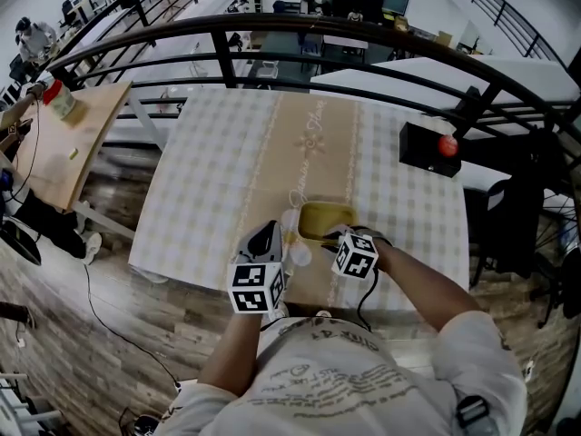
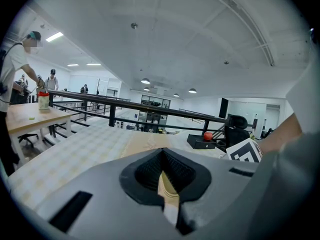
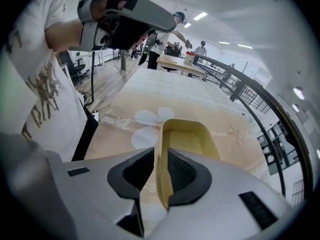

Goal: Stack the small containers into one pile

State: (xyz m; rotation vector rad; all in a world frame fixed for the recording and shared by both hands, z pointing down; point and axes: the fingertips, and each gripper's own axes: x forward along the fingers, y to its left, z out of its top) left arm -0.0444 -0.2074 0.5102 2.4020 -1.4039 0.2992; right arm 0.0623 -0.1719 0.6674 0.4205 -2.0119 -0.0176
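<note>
A pale yellow container [image 1: 327,218] sits upright on the tan middle strip of the checked tablecloth [image 1: 218,171], close to the table's front edge. In the right gripper view its hollow [image 3: 190,134] opens upward. My right gripper [image 3: 160,156] points steeply down, its jaws either side of the container's near wall, and stands slightly open. In the head view this gripper [image 1: 333,237] is at the container's near rim. My left gripper [image 1: 270,232] hovers just left of the container with its jaws together [image 2: 161,159]. A thin cream strip shows in their gap; I cannot tell what it is.
A black box with a red ball [image 1: 429,148] stands at the table's right edge. A dark railing [image 1: 272,30] curves round the far side. Beyond it to the left, a wooden side table [image 1: 86,130] carries a jar [image 1: 60,98], with a person [image 2: 12,69] beside it.
</note>
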